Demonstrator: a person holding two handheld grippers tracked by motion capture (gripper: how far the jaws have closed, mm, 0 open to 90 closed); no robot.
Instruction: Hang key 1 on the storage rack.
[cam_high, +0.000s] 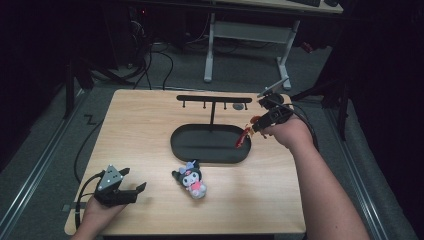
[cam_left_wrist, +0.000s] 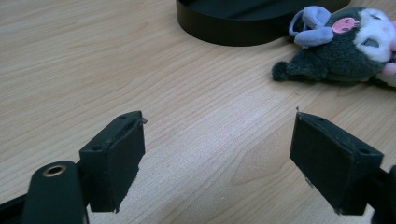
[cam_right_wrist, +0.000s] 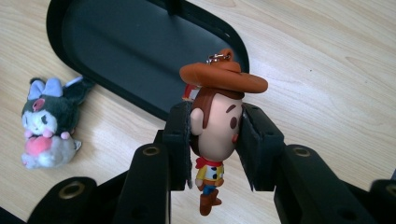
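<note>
Progress looks to me about halfway, though I have no task sentence and am judging from the layout alone. My right gripper (cam_right_wrist: 212, 140) has its jaws clamped on the head of a cowboy keychain (cam_right_wrist: 215, 126), a small figure with an orange hat and a metal ring on top; in the high view I hold it in the air over the right end of the oval black tray (cam_high: 210, 155), below the black hook rack (cam_high: 214, 99) that stands up from the tray. The rack's pegs look bare from here, so I judge nothing is hung yet, and getting the ring onto a peg seems to be the step in hand. My left gripper (cam_left_wrist: 217, 158) sits low at the near left corner of the wooden table (cam_high: 140, 130), jaws wide apart with nothing between them. The plush toy (cam_high: 192, 177), dark with a purple bow and a pink patch, lies on its side on the table just in front of the tray, well apart from both grippers, so I reckon it is left to do.
</note>
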